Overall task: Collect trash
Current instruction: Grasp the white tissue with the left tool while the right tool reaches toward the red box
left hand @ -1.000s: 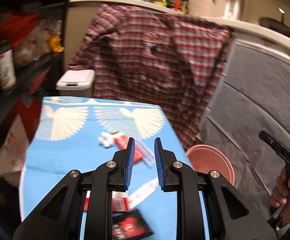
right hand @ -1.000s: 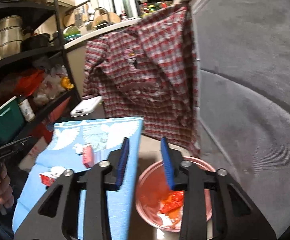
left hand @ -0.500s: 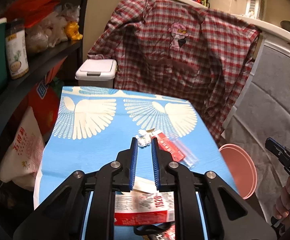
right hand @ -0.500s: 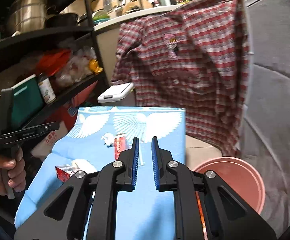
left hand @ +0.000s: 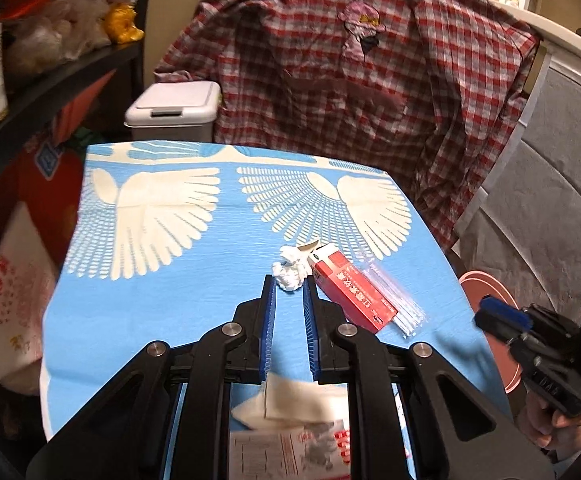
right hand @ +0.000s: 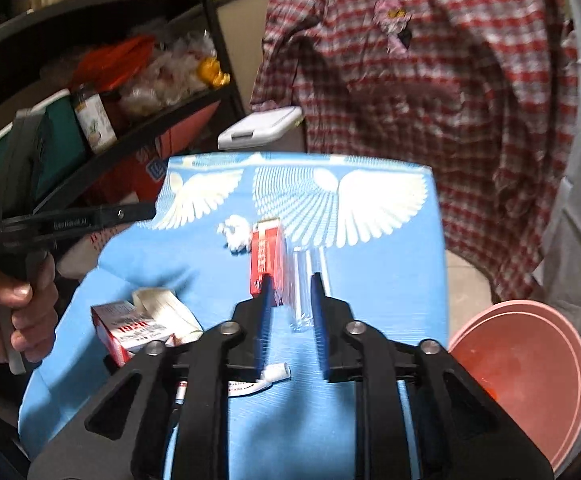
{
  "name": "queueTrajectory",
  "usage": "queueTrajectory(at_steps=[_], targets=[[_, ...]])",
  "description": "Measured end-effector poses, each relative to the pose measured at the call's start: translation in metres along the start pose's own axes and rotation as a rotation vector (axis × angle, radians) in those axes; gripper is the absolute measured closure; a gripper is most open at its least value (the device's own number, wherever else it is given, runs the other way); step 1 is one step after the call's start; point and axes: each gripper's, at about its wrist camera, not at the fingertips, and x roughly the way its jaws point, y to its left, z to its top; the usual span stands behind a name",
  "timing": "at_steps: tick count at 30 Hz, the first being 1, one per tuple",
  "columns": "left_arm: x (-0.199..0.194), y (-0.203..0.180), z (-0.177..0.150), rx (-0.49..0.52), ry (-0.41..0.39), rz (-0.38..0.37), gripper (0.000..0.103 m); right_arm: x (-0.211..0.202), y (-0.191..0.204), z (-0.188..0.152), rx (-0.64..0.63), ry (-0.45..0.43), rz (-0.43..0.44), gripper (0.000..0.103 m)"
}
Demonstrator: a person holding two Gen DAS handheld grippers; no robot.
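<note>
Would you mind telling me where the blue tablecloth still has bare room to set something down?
The far half of the tablecloth, beyond the crumpled tissue and the red carton, is bare, as is its left side. So is the right strip toward the pink basin. The near edge is crowded with a second carton and paper scraps.

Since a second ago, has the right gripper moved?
Yes. The right gripper swung left, off the pink bin, and now sits over the blue tablecloth, aimed beside the red box.
</note>
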Motion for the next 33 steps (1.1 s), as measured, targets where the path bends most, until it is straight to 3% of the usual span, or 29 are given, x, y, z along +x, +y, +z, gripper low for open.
queueTrajectory(at_steps=[3, 10, 13, 17, 20, 23, 29, 31, 32, 33], targets=[[0.013, 0.003, 0.005, -0.01, 0.017, -0.02, 0.089, 0.013, 0.0, 0.002, -0.015, 0.02, 0.01, 0.065], [0.049, 0.01, 0.009, -0.041, 0.094, -0.047, 0.089, 0.036, 0.002, 0.007, -0.032, 0.057, 0.035, 0.065], [0.062, 0.014, 0.01, -0.066, 0.123, -0.058, 0.089, 0.044, 0.004, 0.006, -0.049, 0.081, 0.034, 0.073], [0.077, 0.015, 0.015, -0.094, 0.158, -0.06, 0.088, 0.05, 0.001, 0.002, -0.04, 0.11, 0.036, 0.101], [0.087, 0.017, 0.02, -0.118, 0.188, -0.074, 0.087, 0.047, -0.001, 0.002, -0.032, 0.108, 0.05, 0.102], [0.095, 0.019, 0.022, -0.141, 0.21, -0.075, 0.077, 0.043, -0.002, 0.002, -0.027, 0.102, 0.056, 0.102], [0.109, 0.024, 0.017, -0.194, 0.267, -0.087, 0.076, 0.038, -0.002, 0.004, -0.021, 0.093, 0.061, 0.102], [0.112, 0.025, 0.015, -0.206, 0.284, -0.094, 0.082, 0.036, -0.001, 0.004, -0.021, 0.09, 0.061, 0.102], [0.112, 0.025, 0.014, -0.201, 0.288, -0.098, 0.097, 0.035, -0.001, 0.004, -0.022, 0.087, 0.061, 0.102], [0.111, 0.023, 0.013, -0.192, 0.286, -0.096, 0.1, 0.034, 0.0, 0.005, -0.024, 0.084, 0.061, 0.102]])
